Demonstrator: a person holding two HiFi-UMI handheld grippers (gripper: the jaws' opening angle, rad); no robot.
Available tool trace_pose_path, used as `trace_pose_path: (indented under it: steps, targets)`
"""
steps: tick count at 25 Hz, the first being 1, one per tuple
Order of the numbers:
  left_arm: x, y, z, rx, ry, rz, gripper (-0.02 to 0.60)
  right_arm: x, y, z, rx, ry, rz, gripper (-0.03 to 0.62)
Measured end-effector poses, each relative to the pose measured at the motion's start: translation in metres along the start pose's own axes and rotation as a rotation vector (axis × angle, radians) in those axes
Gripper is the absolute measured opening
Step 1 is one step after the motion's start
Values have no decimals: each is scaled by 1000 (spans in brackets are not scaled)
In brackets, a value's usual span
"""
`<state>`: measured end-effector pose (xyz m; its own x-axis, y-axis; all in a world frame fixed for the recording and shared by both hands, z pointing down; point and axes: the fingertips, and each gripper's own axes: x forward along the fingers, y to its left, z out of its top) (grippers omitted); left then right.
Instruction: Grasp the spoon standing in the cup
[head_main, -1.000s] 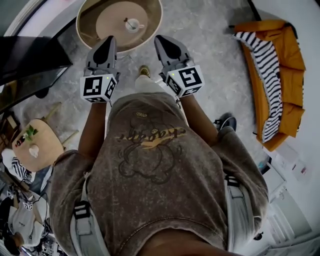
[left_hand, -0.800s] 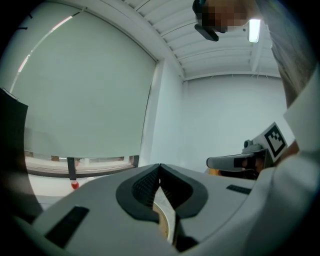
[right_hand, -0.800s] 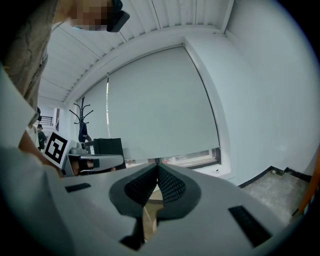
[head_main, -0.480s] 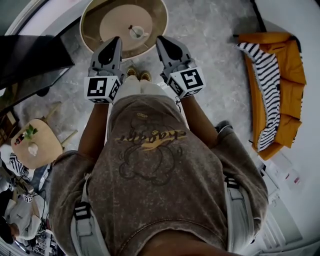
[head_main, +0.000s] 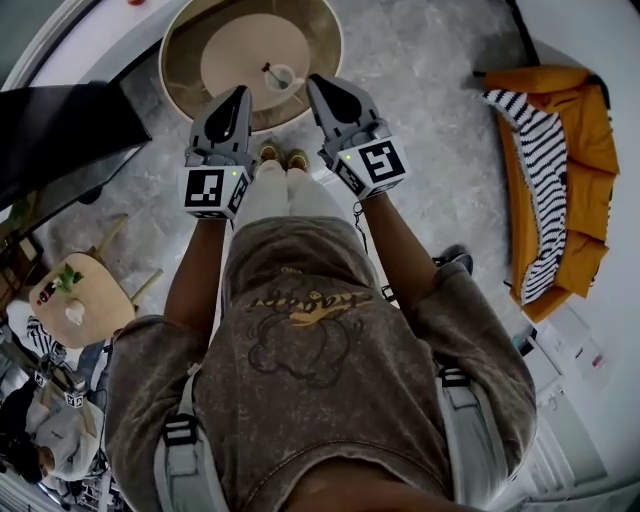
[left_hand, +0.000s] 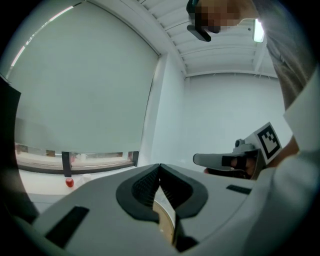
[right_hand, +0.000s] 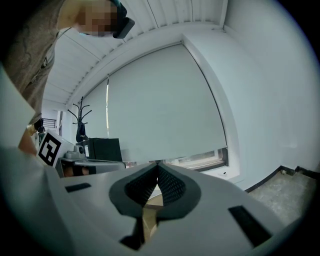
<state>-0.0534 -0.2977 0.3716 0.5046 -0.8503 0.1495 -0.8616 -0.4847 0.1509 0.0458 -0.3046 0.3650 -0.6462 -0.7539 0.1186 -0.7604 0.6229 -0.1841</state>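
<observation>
cup with the spoon standing in it sits on the round wooden table, just past both grippers. left gripper and right gripper both pressed together, nothing pinched

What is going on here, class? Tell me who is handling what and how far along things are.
A person stands at a round table with a gripper in each hand. The left gripper and right gripper both point toward the table, jaws together with nothing between them. A cup with a spoon standing in it sits on the table beyond the tips, untouched. The grasp has not begun.
</observation>
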Motion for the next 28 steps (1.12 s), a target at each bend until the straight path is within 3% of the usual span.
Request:
trace_pose_path:
  steps: [10,28]
  targets:
    - [46,23,-48,12,4,-13,17,35,-21,-38,-27,-8,3,17]
    - [87,61,-155,-23,34,-31,17,68,-60,-153,-4,78,-53,17]
